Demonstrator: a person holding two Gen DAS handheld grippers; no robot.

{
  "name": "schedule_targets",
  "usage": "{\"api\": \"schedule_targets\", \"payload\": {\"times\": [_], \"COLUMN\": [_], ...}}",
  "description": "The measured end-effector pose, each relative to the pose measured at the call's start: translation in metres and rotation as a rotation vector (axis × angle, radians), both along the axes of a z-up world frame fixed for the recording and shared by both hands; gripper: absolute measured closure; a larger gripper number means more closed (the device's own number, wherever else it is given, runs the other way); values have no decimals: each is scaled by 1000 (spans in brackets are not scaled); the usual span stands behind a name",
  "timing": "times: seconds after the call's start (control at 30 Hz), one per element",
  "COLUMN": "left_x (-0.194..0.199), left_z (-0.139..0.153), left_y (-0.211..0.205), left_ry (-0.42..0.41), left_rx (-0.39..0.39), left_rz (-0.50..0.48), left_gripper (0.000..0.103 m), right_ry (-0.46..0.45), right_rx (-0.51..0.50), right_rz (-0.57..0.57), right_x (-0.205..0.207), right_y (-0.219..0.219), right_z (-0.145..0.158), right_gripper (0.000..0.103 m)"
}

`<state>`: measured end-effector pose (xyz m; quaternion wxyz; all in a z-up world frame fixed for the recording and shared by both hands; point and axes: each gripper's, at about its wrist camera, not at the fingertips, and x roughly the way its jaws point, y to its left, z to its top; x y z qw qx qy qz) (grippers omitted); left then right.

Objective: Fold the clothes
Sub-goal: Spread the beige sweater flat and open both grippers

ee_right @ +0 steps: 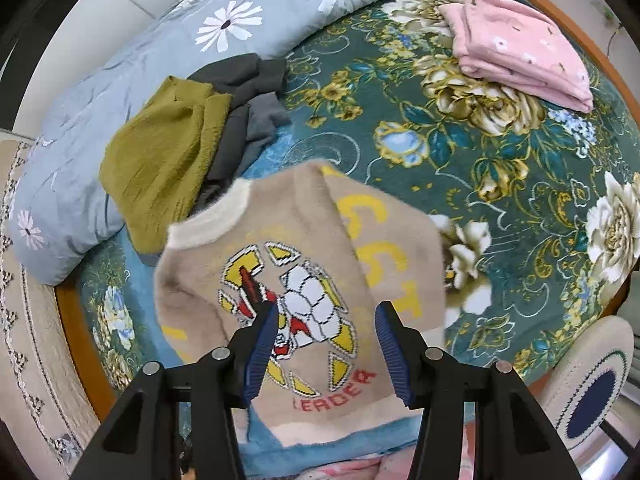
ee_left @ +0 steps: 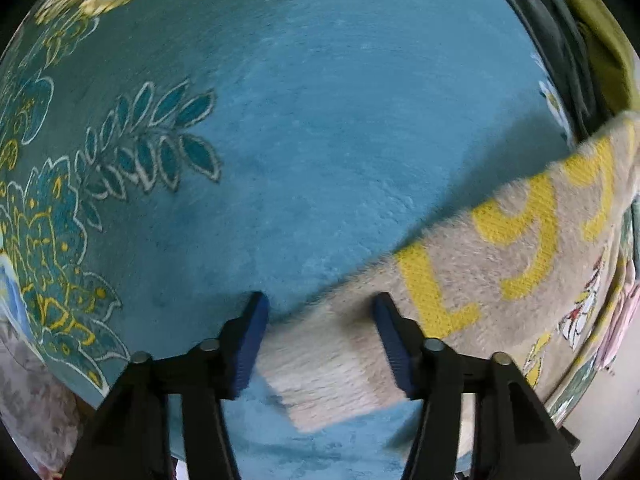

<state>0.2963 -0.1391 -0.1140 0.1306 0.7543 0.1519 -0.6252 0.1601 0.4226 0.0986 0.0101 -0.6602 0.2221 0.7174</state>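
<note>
A beige fuzzy sweater (ee_right: 304, 248) with a yellow, white and red graphic and the word LEADER lies on the teal floral blanket (ee_right: 500, 168). One sleeve is folded across its right side. In the left wrist view that sleeve (ee_left: 460, 280), with yellow letters, stretches from the right, and its cuff lies between the jaws. My left gripper (ee_left: 320, 344) is open around the cuff, and the pads do not press it. My right gripper (ee_right: 326, 348) is open and empty, hovering above the sweater's lower front.
An olive garment (ee_right: 160, 160) and a dark grey garment (ee_right: 244, 96) lie crumpled beyond the sweater. A folded pink garment (ee_right: 520, 52) sits at the far right. A light blue daisy quilt (ee_right: 100, 92) runs along the back. A round cushion (ee_right: 592, 396) is at the right edge.
</note>
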Motion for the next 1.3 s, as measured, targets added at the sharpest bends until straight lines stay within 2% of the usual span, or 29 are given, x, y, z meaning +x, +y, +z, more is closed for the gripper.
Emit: {"api": "schedule_targets", "payload": {"times": [0.07, 0.13, 0.17, 0.2, 0.33, 0.5, 0.73, 0.83, 0.97, 1.07, 1.1, 1.23, 1.3], "left_x": [-1, -4, -5, -6, -9, -26, -91, -117, -124, -122, -118, -103, -94], "left_z": [1, 1, 1, 3, 18, 46, 91, 97, 102, 101, 105, 133, 149], "left_y": [4, 8, 11, 13, 15, -10, -43, -45, -25, -18, -15, -1, 9], "left_ry": [6, 10, 12, 15, 61, 131, 221, 208, 163, 165, 164, 205, 222], "left_rx": [13, 25, 31, 31, 17, -85, -244, -305, -311, -251, -232, -241, -236], "left_rz": [-24, -59, -72, -88, -123, -127, -196, -217, -179, -118, -104, -96, -90], "left_gripper": [67, 79, 90, 94, 96, 96, 96, 96, 95, 92, 91, 89, 83], "right_ry": [3, 5, 6, 7, 7, -6, -27, -32, -56, -79, -87, -125, -138], "right_rx": [-4, -5, -6, -8, -19, -37, -39, -20, -6, -4, -4, 5, 3], "right_rz": [19, 31, 36, 41, 26, -25, -49, -31, 0, 39, 55, 141, 179], "right_x": [-3, -4, -5, -5, -7, -6, -2, -1, 1, 2, 3, 5, 5], "right_y": [-7, -10, -11, -12, -5, 17, 38, 41, 41, 36, 34, 17, 8], "right_z": [1, 1, 1, 2, 0, -8, -21, -28, -45, -65, -72, -107, -124], "right_gripper": [49, 49, 49, 49, 49, 49, 49, 49, 49, 49, 49, 49, 49]}}
